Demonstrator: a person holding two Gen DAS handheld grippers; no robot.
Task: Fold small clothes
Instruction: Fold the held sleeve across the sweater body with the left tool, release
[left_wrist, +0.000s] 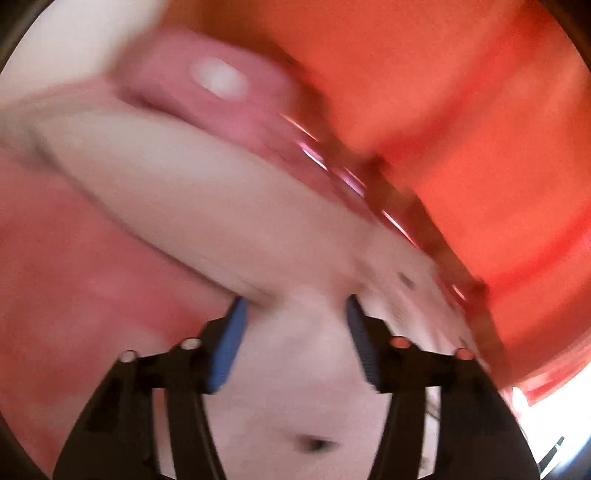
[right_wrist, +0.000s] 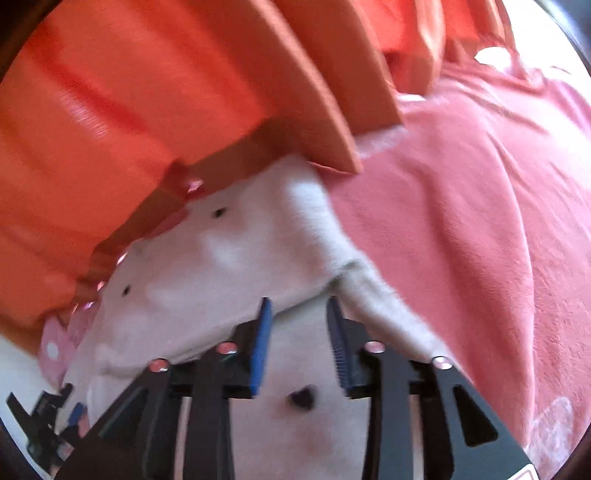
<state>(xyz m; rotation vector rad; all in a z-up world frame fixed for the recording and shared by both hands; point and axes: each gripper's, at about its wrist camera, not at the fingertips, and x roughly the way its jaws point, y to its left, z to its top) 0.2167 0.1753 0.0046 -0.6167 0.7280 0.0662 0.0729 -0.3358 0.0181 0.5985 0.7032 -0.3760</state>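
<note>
A small white garment with tiny dark marks (right_wrist: 207, 266) lies crumpled below an orange curtain. In the blurred left wrist view it (left_wrist: 229, 225) spreads as a pale fold. My left gripper (left_wrist: 293, 302) is open, its blue-padded fingers on either side of a bunch of the white cloth. My right gripper (right_wrist: 299, 304) is open, fingers straddling a fold of the same white cloth. The left gripper (right_wrist: 48, 421) shows at the lower left of the right wrist view. A pink polka-dot piece (right_wrist: 55, 347) peeks out beside the white garment.
An orange curtain (right_wrist: 129, 110) hangs close above and behind the clothes; it also fills the right of the left wrist view (left_wrist: 461, 110). A pink fleece blanket (right_wrist: 461, 221) covers the surface to the right. A pink item with a white patch (left_wrist: 221, 85) lies beyond the white cloth.
</note>
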